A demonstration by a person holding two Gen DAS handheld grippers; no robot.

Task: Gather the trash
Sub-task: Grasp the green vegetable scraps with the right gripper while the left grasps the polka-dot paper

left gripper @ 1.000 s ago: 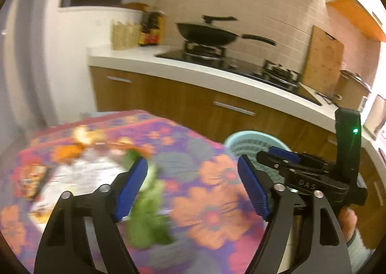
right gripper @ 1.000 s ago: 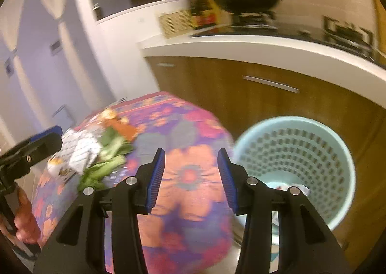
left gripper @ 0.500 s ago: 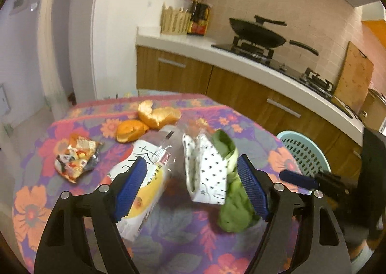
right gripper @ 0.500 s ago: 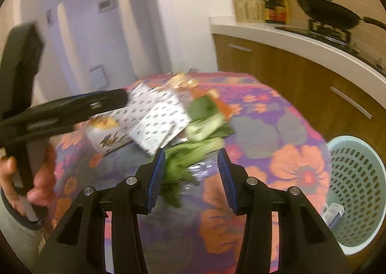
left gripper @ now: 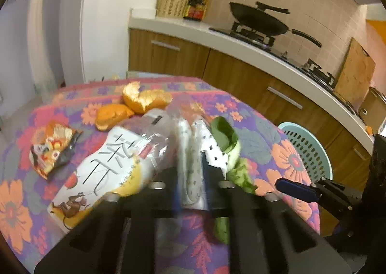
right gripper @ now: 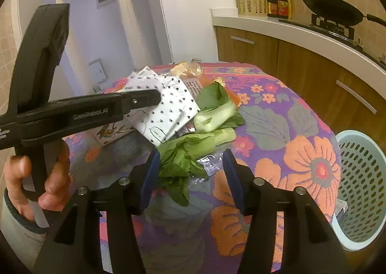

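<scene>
- So the trash is all piled mid-table: the white dotted wrapper (left gripper: 193, 160) sits in the heap's middle, with the bok choy (right gripper: 193, 146) just on its basket side and the big printed bag (left gripper: 101, 167) on the other side.
- Our left gripper (left gripper: 191, 177) has its fingers clenched on that dotted wrapper; from the right wrist view we see them pinching its near edge.
- Our right gripper (right gripper: 190, 172) is spreading its fingers, nothing pinched yet. The leafy end of the bok choy pokes in between the tips, but the pads aren't pressing on it.
- The key bit, we think: the bok choy's long axis runs slantwise across the fingers' gap, stalks pointing away toward the right, so the right hand is clearly the nearer one for it.
- Farther out: orange peels (left gripper: 144, 100) and a snack packet (left gripper: 51, 146) at the table's far side, and the pale blue basket (right gripper: 359, 189) off the table (right gripper: 301, 153) edge to the right.
</scene>
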